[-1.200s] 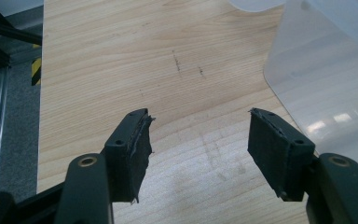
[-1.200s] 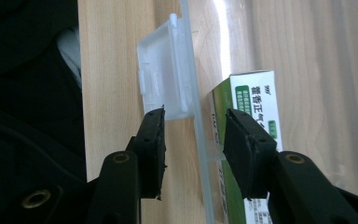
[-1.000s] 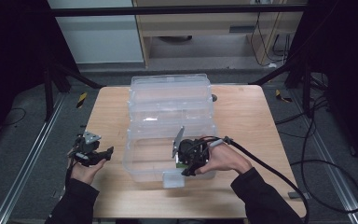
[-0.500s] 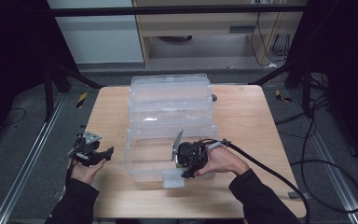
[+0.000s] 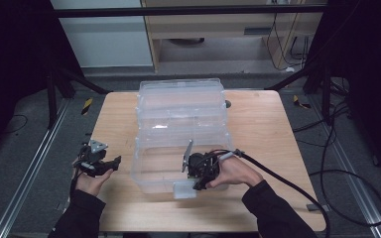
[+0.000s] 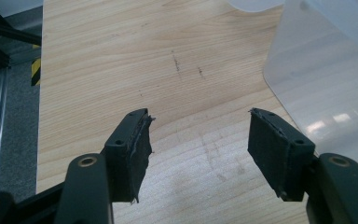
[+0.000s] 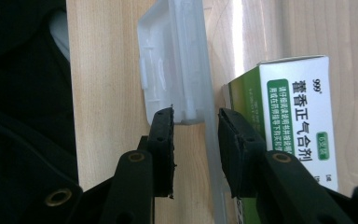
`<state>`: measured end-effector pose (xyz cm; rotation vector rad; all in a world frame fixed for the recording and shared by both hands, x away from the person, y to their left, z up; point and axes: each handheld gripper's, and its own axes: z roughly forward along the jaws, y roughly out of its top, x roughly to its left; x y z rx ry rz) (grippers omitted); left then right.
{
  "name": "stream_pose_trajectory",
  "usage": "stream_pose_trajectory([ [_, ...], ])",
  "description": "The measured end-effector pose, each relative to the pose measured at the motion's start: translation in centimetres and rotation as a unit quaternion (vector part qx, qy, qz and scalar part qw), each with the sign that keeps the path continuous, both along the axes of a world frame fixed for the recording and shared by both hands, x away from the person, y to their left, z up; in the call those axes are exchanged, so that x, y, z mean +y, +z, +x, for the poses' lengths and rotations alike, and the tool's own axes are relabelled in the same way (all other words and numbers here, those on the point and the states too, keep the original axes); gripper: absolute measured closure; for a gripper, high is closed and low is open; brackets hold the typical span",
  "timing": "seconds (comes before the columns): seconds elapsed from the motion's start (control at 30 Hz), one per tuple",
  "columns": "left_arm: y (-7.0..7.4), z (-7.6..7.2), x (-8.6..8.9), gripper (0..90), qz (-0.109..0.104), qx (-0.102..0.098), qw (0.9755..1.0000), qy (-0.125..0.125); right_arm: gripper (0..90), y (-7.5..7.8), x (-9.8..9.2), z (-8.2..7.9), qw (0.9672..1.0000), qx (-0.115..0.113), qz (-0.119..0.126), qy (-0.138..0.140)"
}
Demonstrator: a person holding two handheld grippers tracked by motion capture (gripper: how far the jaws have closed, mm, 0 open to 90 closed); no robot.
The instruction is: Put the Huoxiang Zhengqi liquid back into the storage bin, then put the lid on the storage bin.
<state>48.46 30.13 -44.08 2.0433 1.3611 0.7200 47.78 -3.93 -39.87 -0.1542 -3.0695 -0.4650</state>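
A clear plastic bin (image 5: 151, 163) stands at the table's near middle, with a clear latch (image 5: 184, 189) on its front wall. My right gripper (image 5: 198, 184) points down over that wall. Its jaws straddle the latch (image 7: 172, 70) and the wall's rim, and they have just been closing. The left pad is at the latch's edge and a thin gap remains at the right pad, so the right gripper (image 7: 196, 126) is still open. A green and white medicine box (image 7: 298, 116) lies inside the bin. My left gripper (image 5: 115, 161) rests open and empty left of the bin (image 6: 326, 70).
More clear bins (image 5: 181, 94) stand in a row behind the near one, toward the far edge of the wooden table (image 5: 263, 129). A thick black cable (image 5: 278, 173) trails right from the right gripper. Metal rails (image 5: 25, 173) run along the floor at the left.
The right gripper has settled slightly onto the bin's front wall by the latch. The left hand and its gripper have stayed where they were.
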Motion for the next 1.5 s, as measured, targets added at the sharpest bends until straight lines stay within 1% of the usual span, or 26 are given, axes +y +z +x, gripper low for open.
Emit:
stream_pose_trajectory([
  [0.2, 0.2, -0.1, 0.1, 38.3, -0.001, -0.003, 1.0, -0.001, 66.8, 0.0, 0.1, 0.1, 1.0, 0.003, -0.003, -0.003],
  [0.47, 0.6, -0.2, -0.1, 38.4, -0.005, -0.009, 0.9999, -0.007, 67.1, 0.0, 0.0, 0.0, 1.0, 0.0, -0.003, -0.003],
  [0.67, 1.7, -0.4, -0.2, 38.4, -0.009, -0.022, 0.9996, -0.015, 67.3, 0.0, 0.1, -0.1, 1.0, -0.001, -0.005, -0.004],
  [0.73, 2.0, -0.4, -0.2, 38.3, -0.01, -0.025, 0.9995, -0.018, 67.3, 0.0, 0.1, -0.2, 1.0, -0.002, -0.003, -0.008],
  [0.83, 2.5, -0.3, -0.3, 38.3, -0.009, -0.027, 0.9993, -0.023, 67.5, 0.0, 0.1, -0.1, 1.0, -0.003, -0.002, -0.006],
  [1.2, 5.6, 0.2, -0.9, 38.0, -0.016, -0.058, 0.9971, -0.046, 67.6, 0.0, 0.1, -0.1, 1.0, -0.004, -0.001, -0.006],
  [1.3, 6.5, 0.3, -1.1, 38.1, -0.009, -0.065, 0.9964, -0.053, 67.6, 0.1, 0.1, -0.2, 1.0, -0.004, -0.003, -0.006],
  [1.4, 7.4, 0.5, -1.2, 38.1, -0.006, -0.067, 0.9959, -0.059, 67.6, 0.0, 0.1, -0.2, 1.0, -0.004, -0.002, -0.004],
  [1.5, 8.3, 0.7, -1.5, 38.1, 0.005, -0.071, 0.9948, -0.072, 67.7, 0.1, 0.1, -0.3, 1.0, -0.008, -0.004, -0.003],
])
